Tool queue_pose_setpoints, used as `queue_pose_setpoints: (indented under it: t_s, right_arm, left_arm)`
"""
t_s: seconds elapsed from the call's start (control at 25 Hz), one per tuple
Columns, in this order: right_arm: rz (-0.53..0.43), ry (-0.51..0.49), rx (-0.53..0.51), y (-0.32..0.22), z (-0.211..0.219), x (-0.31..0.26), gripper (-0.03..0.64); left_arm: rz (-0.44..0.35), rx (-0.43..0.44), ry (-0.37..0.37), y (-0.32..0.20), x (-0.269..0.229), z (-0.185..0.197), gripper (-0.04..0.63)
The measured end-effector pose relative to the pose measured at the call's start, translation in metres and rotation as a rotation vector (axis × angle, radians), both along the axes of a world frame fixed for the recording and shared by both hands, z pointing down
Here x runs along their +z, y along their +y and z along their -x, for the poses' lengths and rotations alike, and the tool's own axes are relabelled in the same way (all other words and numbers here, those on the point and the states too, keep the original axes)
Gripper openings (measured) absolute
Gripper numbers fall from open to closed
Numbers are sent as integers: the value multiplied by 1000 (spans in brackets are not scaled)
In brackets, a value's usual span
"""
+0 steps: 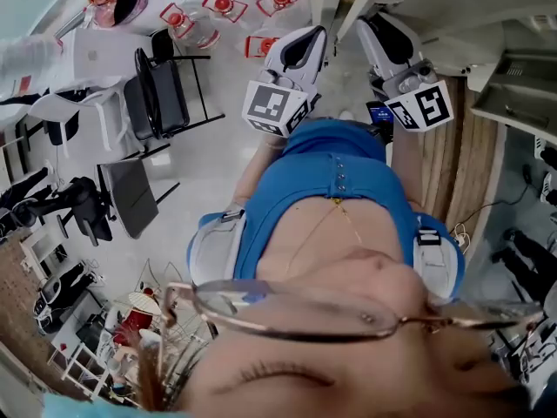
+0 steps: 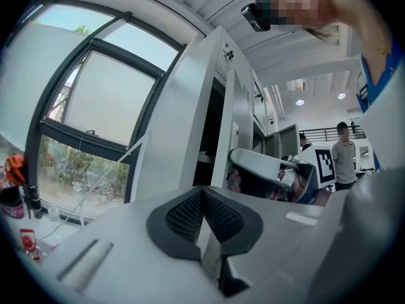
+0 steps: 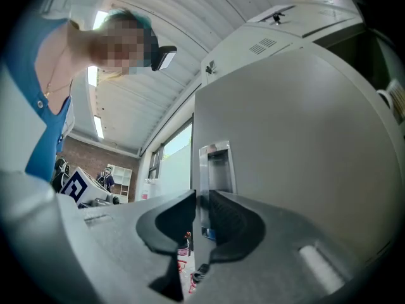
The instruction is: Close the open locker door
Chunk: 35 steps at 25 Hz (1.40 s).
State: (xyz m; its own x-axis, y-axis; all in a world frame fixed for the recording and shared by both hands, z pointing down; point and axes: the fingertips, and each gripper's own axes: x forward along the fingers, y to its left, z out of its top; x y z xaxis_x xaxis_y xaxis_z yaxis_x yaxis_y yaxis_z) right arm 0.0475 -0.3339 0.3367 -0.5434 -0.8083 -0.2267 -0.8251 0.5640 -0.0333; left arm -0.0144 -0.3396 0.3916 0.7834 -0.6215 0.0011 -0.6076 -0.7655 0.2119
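A person in a blue top stands at a bank of pale grey lockers [image 2: 180, 125] with a hand-held gripper in each hand, the closing of the open locker door [image 3: 304, 138] apparently only just being set up. In the right gripper view the door fills the right half of the frame: a plain, flat grey panel standing out from the cabinet, its free edge running down the middle of the picture and a recessed metal handle [image 3: 215, 163] set just inside that edge at centre. The right gripper [image 3: 201, 201] carries its jaws narrow, with a slim gap left between the dark ribbed pads, and that gap lines up with the door's free edge below the handle; no pad can be seen pressing on the panel. The left gripper [image 2: 202, 195] has its jaws brought together on nothing, and its view, at centre, looks past them to the locker's white side and dark interior, with a large window [image 2: 95, 106] at upper left. The head view shows both tools raised side by side at upper centre, the lockers at upper right. Nothing of the swing looks done: the door is still open, and by the look of it a hold or a push on the edge, the swing home and the latching all remain
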Motion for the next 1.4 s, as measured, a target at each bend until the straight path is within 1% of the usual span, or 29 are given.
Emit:
queue_pose_setpoints:
  t_s: [0.08,0.16,0.36,0.52,0.64,0.8,1.04,1.2,1.4]
  right_arm:
    - [-1,3,24,-2,-1,0,61]
    - [-5,27,57,-6,-3,-1,57]
    - [9,64,148,-39,5,-2,54]
    - [8,89,228,-51,7,1,57]
    - [5,108,308,-57,5,1,59]
    - [30,160,426,-65,0,9,38]
    - [37,178,479,-66,0,12,32]
    - [43,189,506,-66,-1,13,28]
    - [69,214,551,-64,-5,17,3]
  left_arm:
    - [-1,11,0,0,1,0,0]
    - [-3,24,-1,-3,-1,-2,0]
    - [9,63,-2,-33,-1,6,0]
    - [8,101,-5,-43,4,7,0]
    - [6,132,-7,-45,4,6,0]
    - [5,174,-9,-49,3,4,0]
    - [4,231,-11,-54,4,0,0]
    - [4,255,-12,-54,4,-4,0]
    - [4,271,-12,-53,4,-6,0]
